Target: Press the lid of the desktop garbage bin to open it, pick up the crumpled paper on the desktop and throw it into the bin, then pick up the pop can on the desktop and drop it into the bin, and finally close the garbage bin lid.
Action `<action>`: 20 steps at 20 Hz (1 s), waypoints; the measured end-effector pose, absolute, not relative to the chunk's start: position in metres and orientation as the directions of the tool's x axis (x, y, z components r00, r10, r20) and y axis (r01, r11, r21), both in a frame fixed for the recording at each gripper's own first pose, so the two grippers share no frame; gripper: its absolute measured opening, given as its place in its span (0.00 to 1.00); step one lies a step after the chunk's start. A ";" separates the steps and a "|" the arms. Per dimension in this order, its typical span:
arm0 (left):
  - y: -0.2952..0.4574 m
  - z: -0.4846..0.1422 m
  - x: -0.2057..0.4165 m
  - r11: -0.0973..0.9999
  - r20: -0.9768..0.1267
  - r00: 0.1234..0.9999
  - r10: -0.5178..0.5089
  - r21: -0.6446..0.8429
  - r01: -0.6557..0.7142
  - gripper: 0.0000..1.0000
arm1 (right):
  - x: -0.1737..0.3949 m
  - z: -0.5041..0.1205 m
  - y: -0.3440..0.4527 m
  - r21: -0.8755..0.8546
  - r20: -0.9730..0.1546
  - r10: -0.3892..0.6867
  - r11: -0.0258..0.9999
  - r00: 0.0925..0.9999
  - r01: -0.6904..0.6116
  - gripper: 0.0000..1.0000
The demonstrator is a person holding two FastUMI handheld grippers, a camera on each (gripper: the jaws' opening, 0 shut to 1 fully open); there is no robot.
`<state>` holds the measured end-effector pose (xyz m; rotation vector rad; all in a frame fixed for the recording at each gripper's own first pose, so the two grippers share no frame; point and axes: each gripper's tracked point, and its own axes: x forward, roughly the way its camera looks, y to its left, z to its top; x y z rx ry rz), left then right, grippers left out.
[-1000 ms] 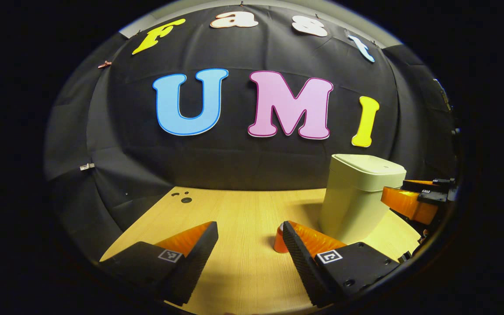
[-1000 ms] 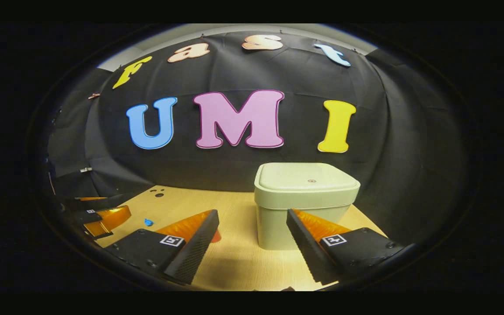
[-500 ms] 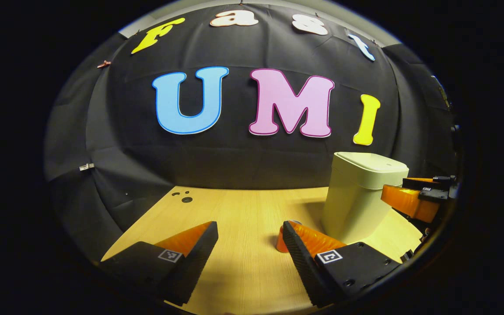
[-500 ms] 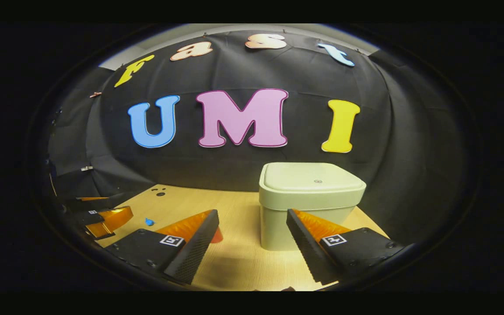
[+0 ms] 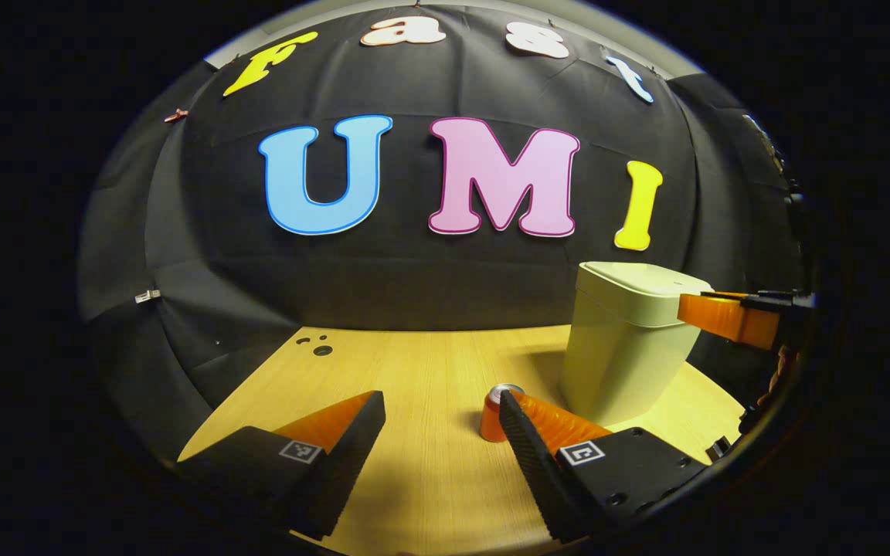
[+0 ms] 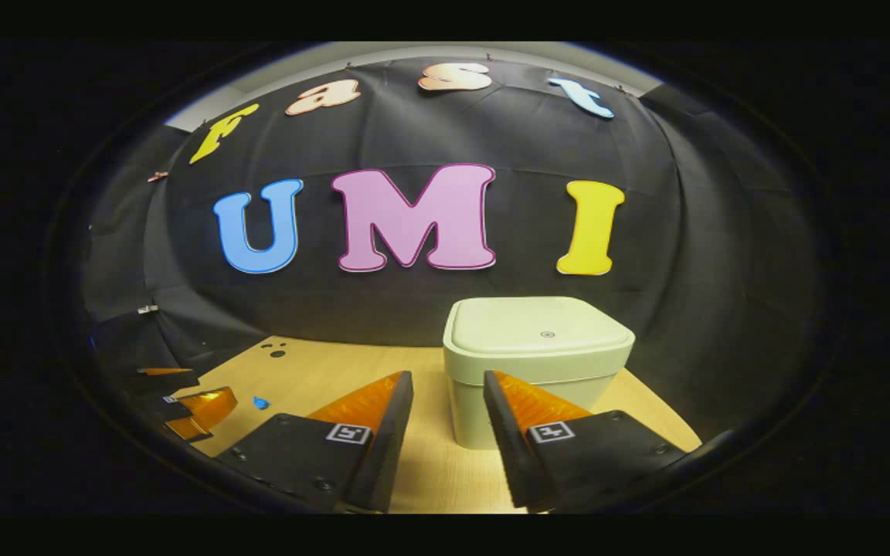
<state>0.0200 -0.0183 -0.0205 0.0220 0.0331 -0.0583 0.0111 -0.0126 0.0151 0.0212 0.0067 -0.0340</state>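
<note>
A pale green bin (image 5: 624, 351) stands on the wooden table (image 5: 414, 371) with its lid (image 6: 539, 333) shut. An orange pop can (image 5: 493, 415) stands upright left of the bin, partly hidden behind one finger of my left gripper (image 5: 441, 401). That gripper is open and holds nothing, low over the table's near side. My right gripper (image 6: 447, 380) faces the bin's front at about lid height, its fingers a narrow gap apart with nothing between them. In the left gripper view the right gripper (image 5: 725, 316) hangs beside the lid's edge.
A small blue thing (image 6: 261, 402) lies on the table near the left gripper (image 6: 196, 403); I cannot tell what it is. Dark holes (image 5: 323, 350) mark the table's far left corner. The black cloth wall stands close behind the bin.
The right gripper's fingers have drawn much closer together, and it has risen to lid height beside the bin. The left gripper has shifted slightly, so more of the can shows.
</note>
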 end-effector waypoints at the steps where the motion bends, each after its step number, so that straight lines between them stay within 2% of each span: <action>1: -0.020 -0.020 0.021 0.998 -0.036 0.997 -0.064 0.023 0.065 0.96 | 0.012 0.016 -0.012 0.022 -0.010 -0.026 0.999 1.000 0.026 0.49; 2: -0.023 -0.022 0.021 0.997 -0.038 0.997 -0.072 0.024 0.072 0.96 | 0.013 0.018 -0.015 0.019 -0.011 -0.028 0.999 1.000 0.029 0.39; 3: -0.025 -0.023 0.022 0.997 -0.040 0.996 -0.078 0.025 0.079 0.96 | 0.011 0.021 -0.018 0.015 -0.006 -0.037 0.999 0.999 0.037 0.37; 5: -0.027 -0.024 0.023 0.996 -0.044 0.995 -0.086 0.030 0.088 0.96 | 0.012 0.025 -0.023 0.007 -0.001 -0.051 0.999 0.999 0.051 0.18; 6: -0.028 -0.024 0.023 0.995 -0.045 0.995 -0.090 0.032 0.091 0.95 | 0.011 0.029 -0.026 0.004 0.004 -0.056 0.998 0.998 0.056 0.17; 7: -0.029 -0.024 0.024 0.995 -0.046 0.995 -0.092 0.031 0.094 0.95 | 0.012 0.032 -0.026 0.007 0.003 -0.040 0.999 0.999 0.040 0.04; 8: -0.029 -0.026 0.024 0.995 -0.049 0.994 -0.094 0.031 0.095 0.95 | 0.016 0.028 -0.025 0.006 -0.007 -0.031 1.000 1.000 0.031 0.12; 9: -0.030 -0.025 0.024 0.995 -0.050 0.994 -0.094 0.033 0.095 0.95 | 0.017 0.030 -0.023 0.004 -0.016 -0.018 1.000 1.000 0.019 0.00; 10: -0.029 -0.026 0.025 0.995 -0.049 0.994 -0.093 0.035 0.094 0.96 | 0.015 0.033 -0.023 0.004 -0.018 0.001 1.000 1.000 -0.001 0.05; 11: -0.029 -0.025 0.024 0.995 -0.048 0.995 -0.091 0.036 0.092 0.96 | 0.017 0.037 -0.025 0.003 -0.020 0.004 1.000 1.000 -0.004 0.05; 12: -0.028 -0.025 0.025 0.995 -0.048 0.995 -0.089 0.035 0.091 0.96 | 0.018 0.040 -0.027 0.011 -0.024 0.015 1.000 1.000 -0.014 0.10; 14: -0.027 -0.026 0.024 0.996 -0.047 0.995 -0.085 0.034 0.087 0.96 | 0.025 0.049 -0.038 0.021 -0.024 0.003 1.000 1.000 -0.002 0.05; 15: -0.025 -0.027 0.024 0.996 -0.050 0.995 -0.081 0.033 0.082 0.96 | 0.030 0.056 -0.045 0.023 -0.019 -0.010 1.000 1.000 0.010 0.10; 17: -0.022 -0.030 0.024 0.997 -0.058 0.996 -0.069 0.031 0.071 0.96 | 0.041 0.062 -0.060 0.035 -0.027 -0.033 0.999 0.999 0.034 0.00; 18: -0.020 -0.032 0.023 0.997 -0.062 0.996 -0.063 0.030 0.065 0.96 | 0.048 0.064 -0.068 0.042 -0.030 -0.047 0.998 0.998 0.048 0.05; 19: -0.018 -0.033 0.023 0.998 -0.067 0.996 -0.058 0.031 0.060 0.96 | 0.056 0.063 -0.077 0.042 -0.042 -0.063 0.997 0.997 0.065 0.00; 20: -0.017 -0.035 0.023 0.998 -0.073 0.996 -0.051 0.033 0.054 0.96 | 0.061 0.060 -0.084 0.036 -0.058 -0.074 0.996 0.996 0.076 0.05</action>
